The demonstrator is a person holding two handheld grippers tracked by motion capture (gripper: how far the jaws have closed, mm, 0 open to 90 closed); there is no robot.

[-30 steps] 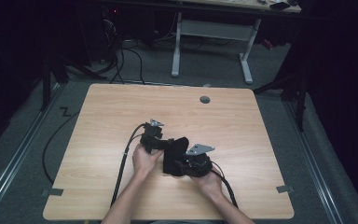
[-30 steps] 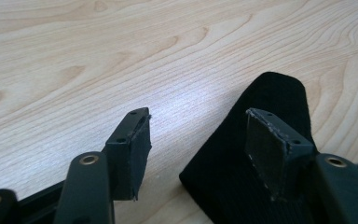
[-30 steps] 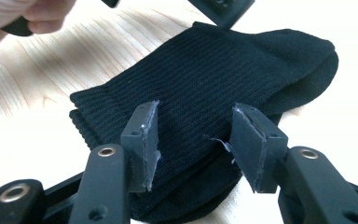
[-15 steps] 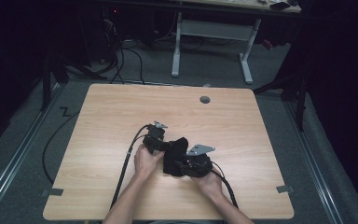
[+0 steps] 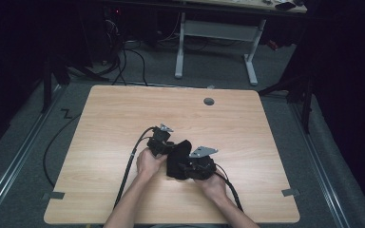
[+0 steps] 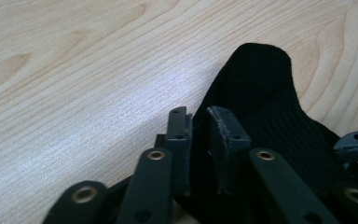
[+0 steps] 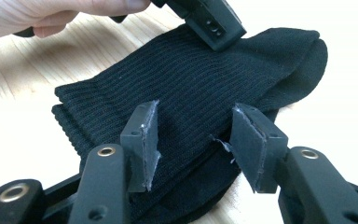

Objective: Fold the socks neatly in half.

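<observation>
One black sock point(image 5: 178, 159) lies near-centre on the worktop point(image 5: 123, 118), bare wood all round. Left gripper point(image 6: 198, 135) jaws, just closing, pinch its edge; right gripper point(image 7: 196, 140) jaws straddle it, released.

Your grippers point(image 5: 164, 140) are black, brass rivets point(image 7: 106, 151) on each jaw arm, worn foam pads point(image 7: 145, 140), a cable point(image 5: 128, 166) trailing toward six o'clock.

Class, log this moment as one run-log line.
left claw: just closed, pinching black sock edge | right claw: open over sock | table: wooden
</observation>
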